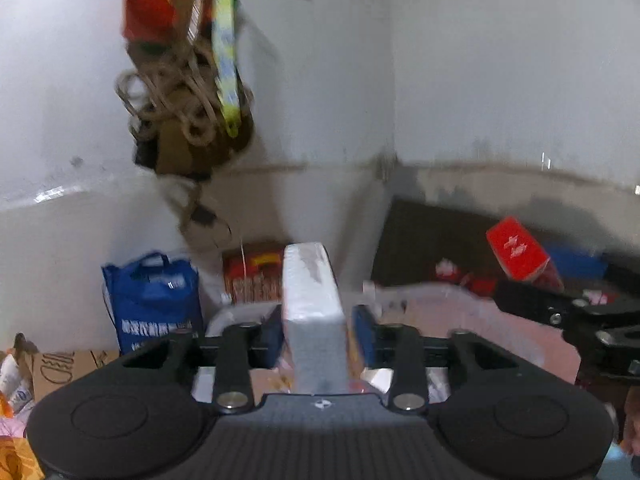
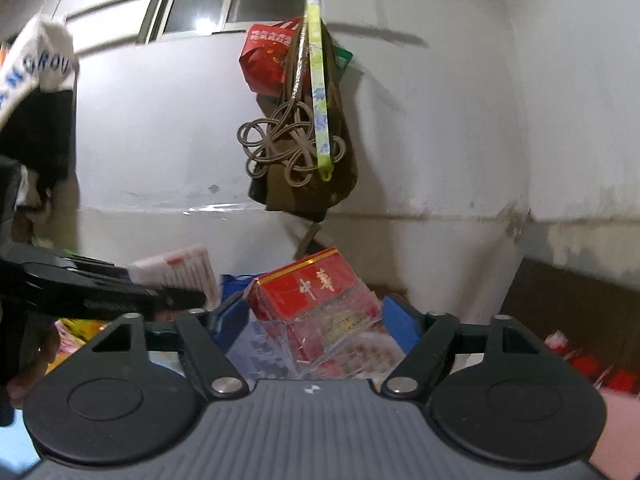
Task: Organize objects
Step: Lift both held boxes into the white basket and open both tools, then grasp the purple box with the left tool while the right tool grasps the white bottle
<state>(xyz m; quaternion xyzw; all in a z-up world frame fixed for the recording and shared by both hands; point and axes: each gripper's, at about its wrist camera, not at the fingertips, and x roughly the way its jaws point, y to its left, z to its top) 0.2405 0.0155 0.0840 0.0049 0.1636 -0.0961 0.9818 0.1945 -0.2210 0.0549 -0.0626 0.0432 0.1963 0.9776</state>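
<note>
At far left in the left wrist view a blue bag (image 1: 154, 300) stands on the floor against the wall (image 1: 60, 100), with a patterned red carton (image 1: 254, 276) just beside it. Above them a bundle of hanging bags (image 1: 188, 72) dangles from a rail.

The left gripper (image 1: 316, 332) holds a white packet (image 1: 312, 312). The packet stands on edge between the blue pads, its long axis running straight ahead, away from the camera. The left pad looks pressed to it; a gap shows at the right pad, so the grip may be loose or the jaws only partly drawn in.

Below and to the right lies a pale pink bin (image 1: 460, 304), its rim just ahead of the fingers. It looks the likely place for sorted things, though that is a guess.

Further right the right gripper (image 2: 316, 320) pinches a red box (image 2: 308, 292) in clear wrap, tilted with its top leaning left. In the left view the same box appears beyond the bin's far right rim.

Both loads are already in hand, so the next move turns on the bin: it sits forward and between the two tools, slightly nearer the left one. The packet would go in lengthwise, along its present axis.
</note>
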